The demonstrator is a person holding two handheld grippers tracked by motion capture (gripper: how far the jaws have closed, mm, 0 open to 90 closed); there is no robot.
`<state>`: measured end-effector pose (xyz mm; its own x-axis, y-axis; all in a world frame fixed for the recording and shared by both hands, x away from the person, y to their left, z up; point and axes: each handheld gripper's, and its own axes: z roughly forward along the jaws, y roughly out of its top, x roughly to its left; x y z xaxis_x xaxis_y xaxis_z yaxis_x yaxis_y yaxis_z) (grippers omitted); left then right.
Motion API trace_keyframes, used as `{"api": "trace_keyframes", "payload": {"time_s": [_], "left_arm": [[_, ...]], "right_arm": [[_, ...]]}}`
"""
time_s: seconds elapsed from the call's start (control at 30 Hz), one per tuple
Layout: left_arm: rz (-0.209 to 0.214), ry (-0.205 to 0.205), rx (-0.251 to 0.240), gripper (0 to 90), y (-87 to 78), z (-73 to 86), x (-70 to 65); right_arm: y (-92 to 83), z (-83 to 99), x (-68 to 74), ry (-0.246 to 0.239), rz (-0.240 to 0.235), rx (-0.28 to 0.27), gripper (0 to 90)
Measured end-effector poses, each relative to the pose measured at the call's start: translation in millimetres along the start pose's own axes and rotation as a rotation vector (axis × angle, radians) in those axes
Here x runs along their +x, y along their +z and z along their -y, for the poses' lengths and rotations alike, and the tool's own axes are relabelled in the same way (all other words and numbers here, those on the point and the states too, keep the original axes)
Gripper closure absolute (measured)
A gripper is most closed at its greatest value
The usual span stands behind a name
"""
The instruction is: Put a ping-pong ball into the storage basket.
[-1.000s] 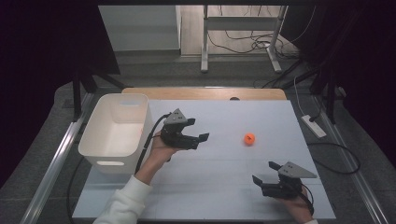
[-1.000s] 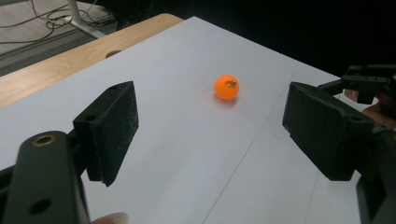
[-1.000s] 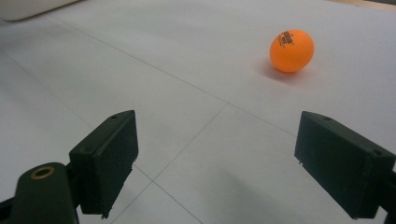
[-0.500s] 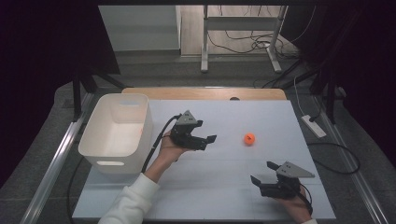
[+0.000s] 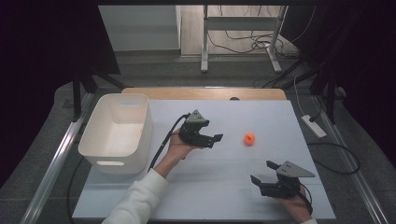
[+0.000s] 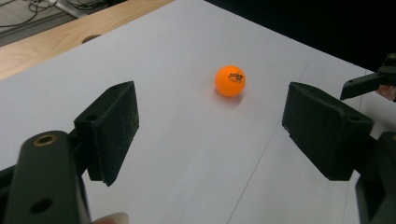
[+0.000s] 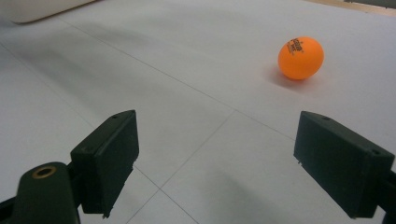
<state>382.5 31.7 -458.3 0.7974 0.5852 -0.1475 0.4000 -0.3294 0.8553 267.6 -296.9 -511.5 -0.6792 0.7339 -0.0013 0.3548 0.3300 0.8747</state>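
An orange ping-pong ball (image 5: 249,138) with dark print lies alone on the white table sheet (image 5: 233,186). My left gripper (image 5: 215,140) is a short way to the ball's left, pointing at it, jaws open and empty. Its own view has the ball (image 6: 229,80) ahead, centred between the black pads (image 6: 114,126). My right gripper (image 5: 264,173) rests near the front right of the table, open and empty, pointing left. In the right gripper view the ball (image 7: 300,58) lies farther off, up and to the right.
A white plastic bin (image 5: 116,133) stands at the table's left side, empty inside as far as I see. A wooden strip (image 5: 205,94) runs along the far edge. Cables and a power strip (image 5: 313,126) lie on the floor to the right.
My left gripper has moved right, away from the bin and toward the ball, and dropped a little. The right gripper and the ball have stayed put.
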Motion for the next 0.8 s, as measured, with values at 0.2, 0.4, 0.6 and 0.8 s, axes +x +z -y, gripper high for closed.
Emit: {"api": "trace_keyframes", "payload": {"time_s": [0.2, 0.4, 0.6, 0.8], "left_arm": [[0.009, 0.011, 0.004, 19.8, 11.2, -4.6, -1.1], [0.022, 0.022, 0.002, 19.9, 19.1, -6.4, -2.3], [0.017, 0.026, 0.015, 20.1, 26.0, -7.9, -2.7], [0.018, 0.023, 0.026, 20.0, 32.4, -7.7, -1.0]], "right_arm": [[0.1, 0.1, -0.1, -0.001, 0.000, 0.001, 14.2], [0.0, 0.5, 0.2, 0.000, 0.000, 0.005, 14.2], [-0.2, 0.6, 0.3, -0.001, 0.002, 0.006, 14.2], [-0.1, 0.6, 0.3, 0.000, 0.000, 0.005, 14.2]]}}
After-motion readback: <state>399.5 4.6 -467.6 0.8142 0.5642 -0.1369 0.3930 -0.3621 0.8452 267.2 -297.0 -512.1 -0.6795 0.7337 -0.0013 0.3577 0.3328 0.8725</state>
